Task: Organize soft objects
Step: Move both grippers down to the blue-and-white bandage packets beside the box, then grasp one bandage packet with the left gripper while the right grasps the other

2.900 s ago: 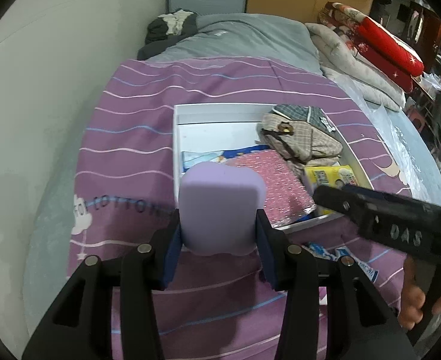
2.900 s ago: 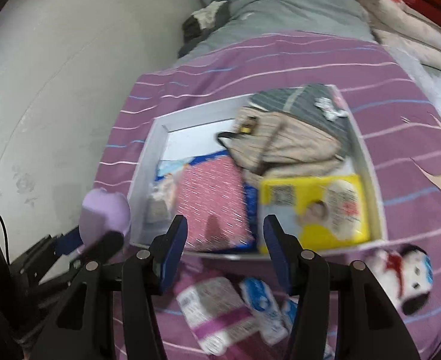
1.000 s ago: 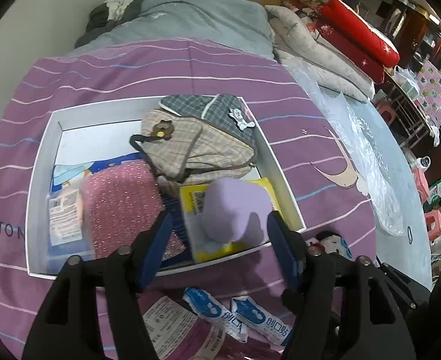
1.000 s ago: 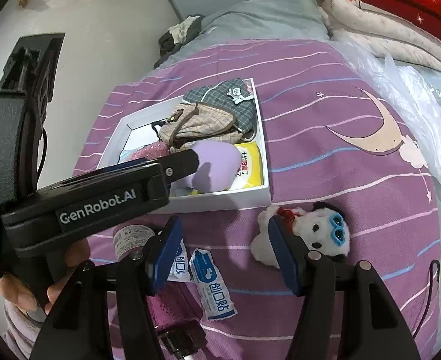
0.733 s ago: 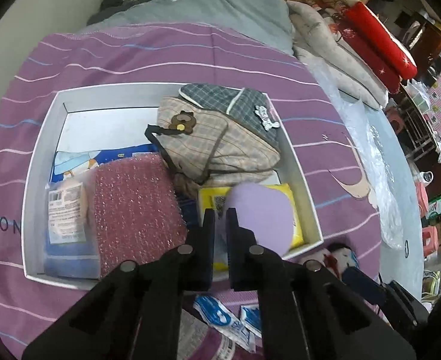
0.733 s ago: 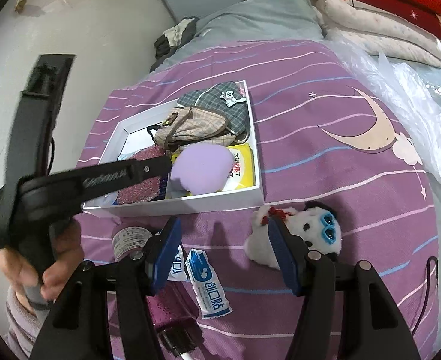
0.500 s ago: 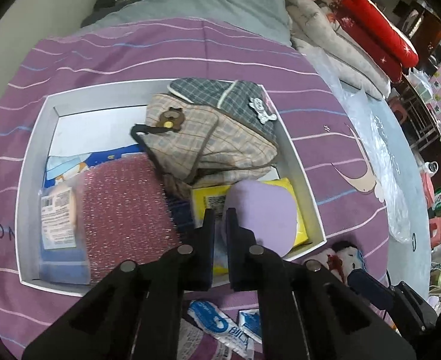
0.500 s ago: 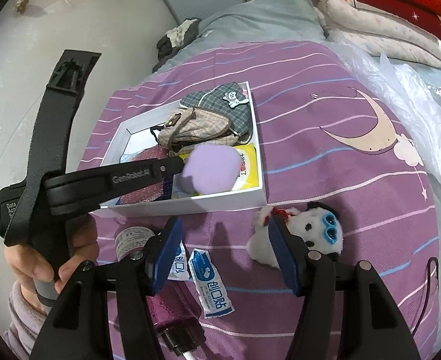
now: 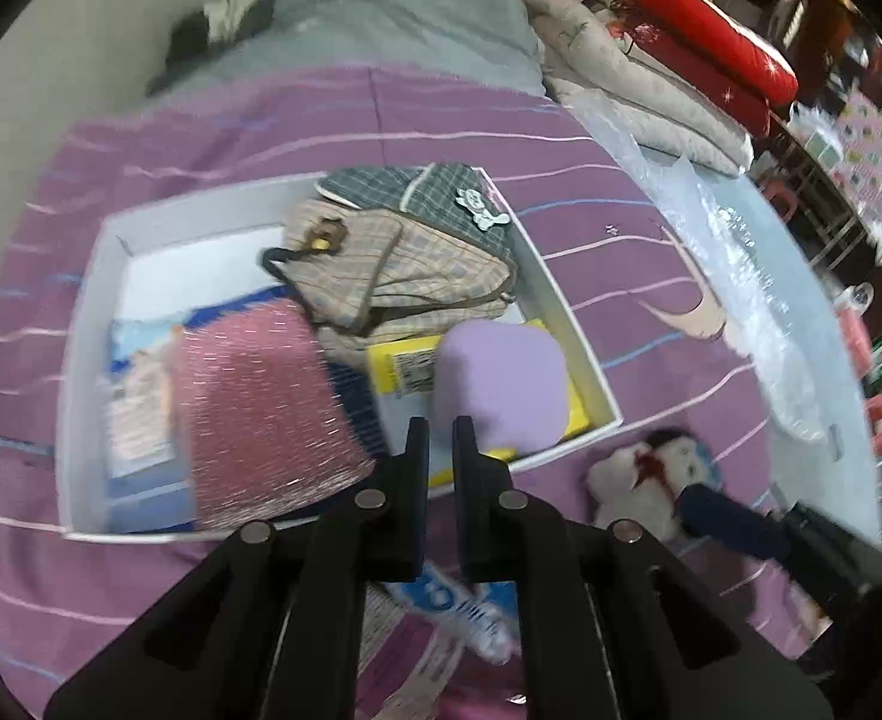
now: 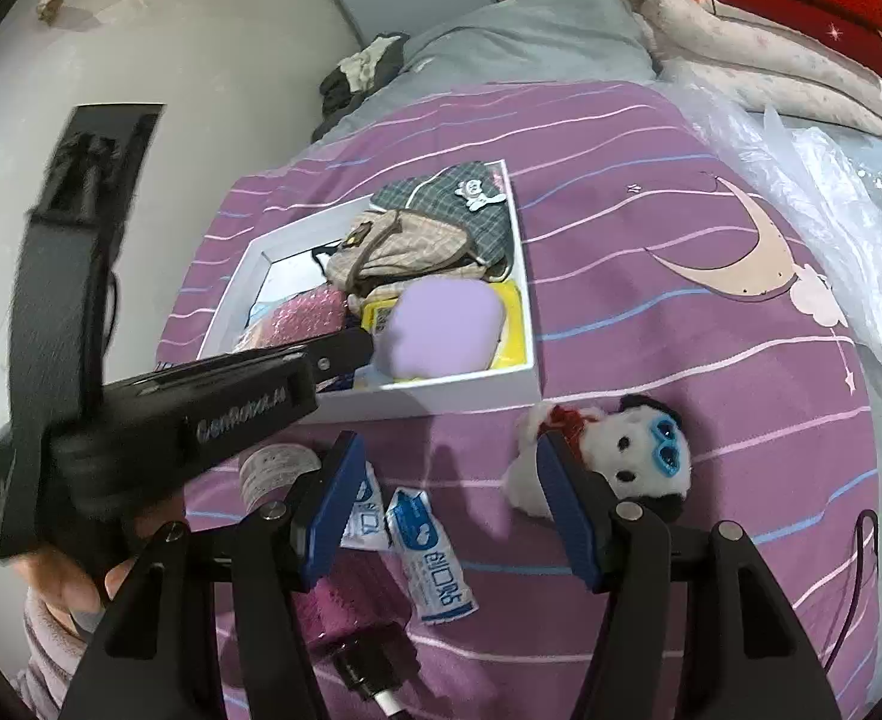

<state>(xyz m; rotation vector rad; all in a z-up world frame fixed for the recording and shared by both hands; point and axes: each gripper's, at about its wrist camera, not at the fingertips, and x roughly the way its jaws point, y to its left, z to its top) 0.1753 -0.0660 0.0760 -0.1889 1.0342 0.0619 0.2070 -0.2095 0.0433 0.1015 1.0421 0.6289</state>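
Note:
A lilac soft pad (image 9: 498,384) lies in the white box (image 9: 567,312) on a yellow pack (image 9: 405,363); it also shows in the right wrist view (image 10: 441,327). My left gripper (image 9: 440,438) is shut and empty, just in front of the pad. My right gripper (image 10: 447,480) is open and empty above the purple bedspread. A white plush toy with blue eyes (image 10: 615,456) lies by its right finger, outside the box (image 10: 471,393). Blue-and-white sachets (image 10: 429,552) and a pink pack (image 10: 333,594) lie below the gripper.
The box also holds a plaid bag (image 9: 393,264), a pink bubble-wrap pouch (image 9: 255,408) and a blue pack (image 9: 135,402). Folded quilts (image 9: 669,60) and clear plastic (image 9: 741,276) lie to the right. A wall (image 10: 141,60) runs on the left.
The left gripper carried the lilac pad over the box, let it go on the yellow pack, then shut and drew back a little. The right gripper stayed open over the bedspread.

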